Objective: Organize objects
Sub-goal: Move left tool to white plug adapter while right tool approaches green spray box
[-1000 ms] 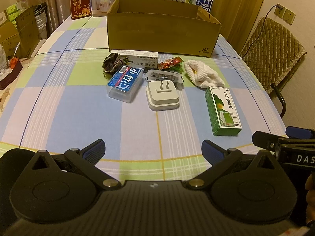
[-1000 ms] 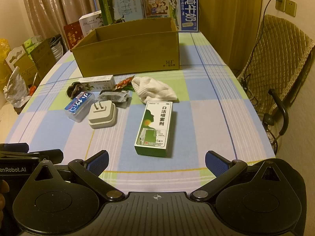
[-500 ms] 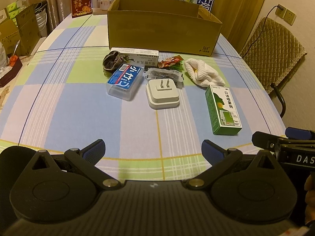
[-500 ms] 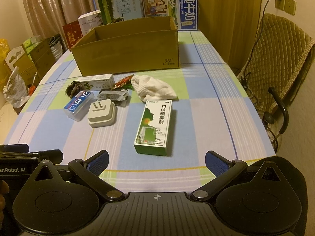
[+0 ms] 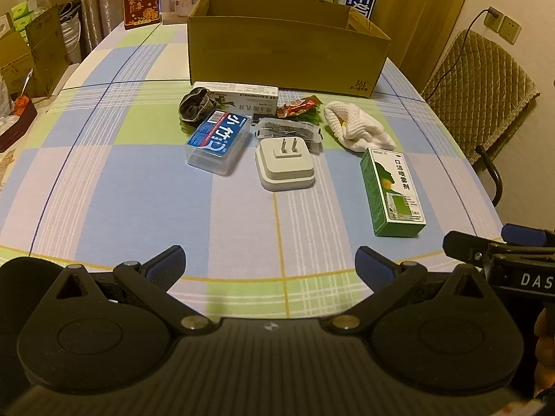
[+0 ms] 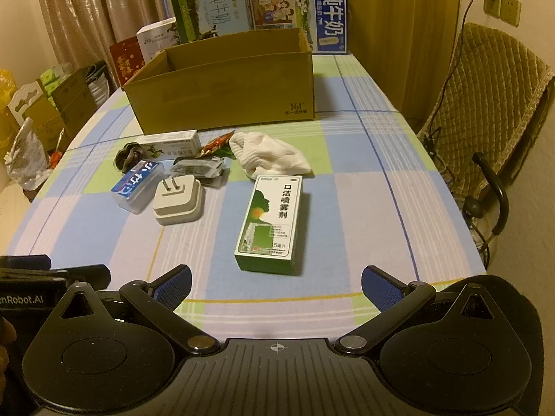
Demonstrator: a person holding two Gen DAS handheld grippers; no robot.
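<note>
An open cardboard box [image 5: 284, 55] [image 6: 225, 93] stands at the back of the checked table. In front of it lie a white long carton [image 5: 242, 98], a dark scrunchie [image 5: 194, 107], a clear case with a blue label [image 5: 218, 140] [image 6: 138, 183], a white plug adapter [image 5: 284, 164] [image 6: 178, 201], a foil packet [image 5: 286, 128], a red snack wrapper [image 5: 298, 105], a white cloth [image 5: 357, 130] [image 6: 270, 156] and a green spray carton [image 5: 392, 190] [image 6: 270, 223]. My left gripper [image 5: 270, 263] and right gripper [image 6: 275, 284] hover open near the front edge, nothing between their fingers.
Printed cartons and a red box [image 5: 140, 0] stand behind the cardboard box. A padded chair [image 6: 492, 104] is at the right of the table, with a wall socket [image 6: 499, 3] above it. Boxes and bags [image 6: 34, 121] crowd the floor at the left.
Both grippers have edged slightly forward and lower toward the objects; the items sit a little nearer in view. Nothing was taken hold of, and both jaws stay wide.
</note>
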